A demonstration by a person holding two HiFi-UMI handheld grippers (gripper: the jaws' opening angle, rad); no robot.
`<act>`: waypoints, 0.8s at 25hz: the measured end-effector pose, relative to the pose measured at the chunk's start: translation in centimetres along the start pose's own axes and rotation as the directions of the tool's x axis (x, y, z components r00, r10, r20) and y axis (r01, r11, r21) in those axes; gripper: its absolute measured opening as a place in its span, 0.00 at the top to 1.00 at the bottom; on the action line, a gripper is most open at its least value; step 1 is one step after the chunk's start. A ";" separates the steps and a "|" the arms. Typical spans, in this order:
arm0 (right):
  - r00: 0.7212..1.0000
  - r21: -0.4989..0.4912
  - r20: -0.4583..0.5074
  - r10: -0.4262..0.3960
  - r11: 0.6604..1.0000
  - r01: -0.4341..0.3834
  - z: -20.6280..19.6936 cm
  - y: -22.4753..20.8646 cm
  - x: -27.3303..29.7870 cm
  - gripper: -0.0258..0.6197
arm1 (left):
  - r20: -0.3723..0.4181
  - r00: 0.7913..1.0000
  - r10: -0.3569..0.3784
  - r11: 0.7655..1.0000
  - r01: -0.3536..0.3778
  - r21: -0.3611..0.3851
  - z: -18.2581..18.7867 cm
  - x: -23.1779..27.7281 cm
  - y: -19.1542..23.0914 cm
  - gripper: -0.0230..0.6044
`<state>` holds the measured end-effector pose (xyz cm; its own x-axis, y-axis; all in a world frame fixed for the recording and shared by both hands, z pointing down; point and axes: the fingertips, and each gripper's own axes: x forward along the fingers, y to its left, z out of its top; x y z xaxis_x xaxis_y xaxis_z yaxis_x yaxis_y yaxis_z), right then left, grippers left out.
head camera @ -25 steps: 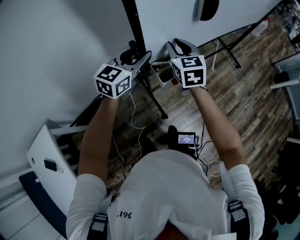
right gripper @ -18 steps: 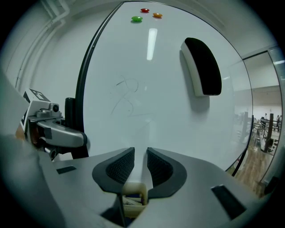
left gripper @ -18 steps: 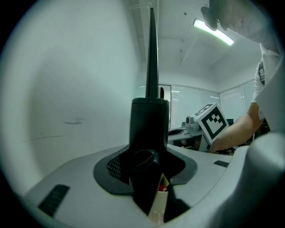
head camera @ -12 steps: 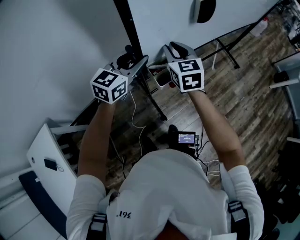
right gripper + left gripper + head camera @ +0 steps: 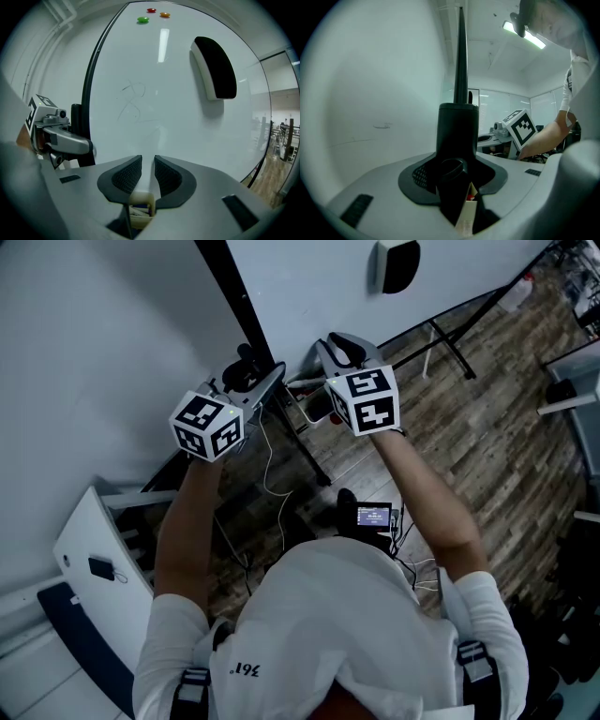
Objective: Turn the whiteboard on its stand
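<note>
We hold both bare forearms stretched out ahead toward 12 o'clock, side by side, with the grippers pointing close to level and dipping slightly. The left gripper (image 5: 457, 168) is clenched on the black side frame (image 5: 458, 136) of the large white whiteboard (image 5: 309, 287). The board stands upright right in front of us, its face spreading toward 1 o'clock from that frame.

The right gripper (image 5: 147, 165) faces the board's front, just right of the frame. Its jaws have just been closing and stand a narrow slit apart, released, with nothing that we can make out between them.

A black-backed eraser (image 5: 215, 68) clings to the board at 1 o'clock from this gripper. Red, orange and green round magnets (image 5: 143, 19) sit near its top. The black stand legs (image 5: 455, 349) spread over the wood-plank floor (image 5: 487, 418) at 2 o'clock, and a white flat panel (image 5: 94, 549) lies at 8 o'clock.
</note>
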<state>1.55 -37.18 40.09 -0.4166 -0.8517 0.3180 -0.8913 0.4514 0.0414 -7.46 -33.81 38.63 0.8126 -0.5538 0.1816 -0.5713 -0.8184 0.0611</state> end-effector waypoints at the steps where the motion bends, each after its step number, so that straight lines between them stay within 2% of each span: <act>1: 1.000 0.003 0.000 0.004 1.000 -0.004 0.0 0.3 -0.2 0.82 | -0.002 1.000 -0.002 1.000 0.002 0.000 -0.1 -0.2 -0.2 0.68; 20: 0.999 -0.005 0.015 0.036 0.999 -0.036 -1.0 5.2 -2.8 0.82 | -0.014 0.999 -0.038 0.999 0.038 0.004 -1.3 -5.7 -2.5 0.68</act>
<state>-1.75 -32.20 40.34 -0.4507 -0.8389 0.3053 -0.8750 0.4829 0.0352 -10.78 -28.45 38.72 0.8320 -0.5203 0.1924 -0.5398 -0.8393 0.0643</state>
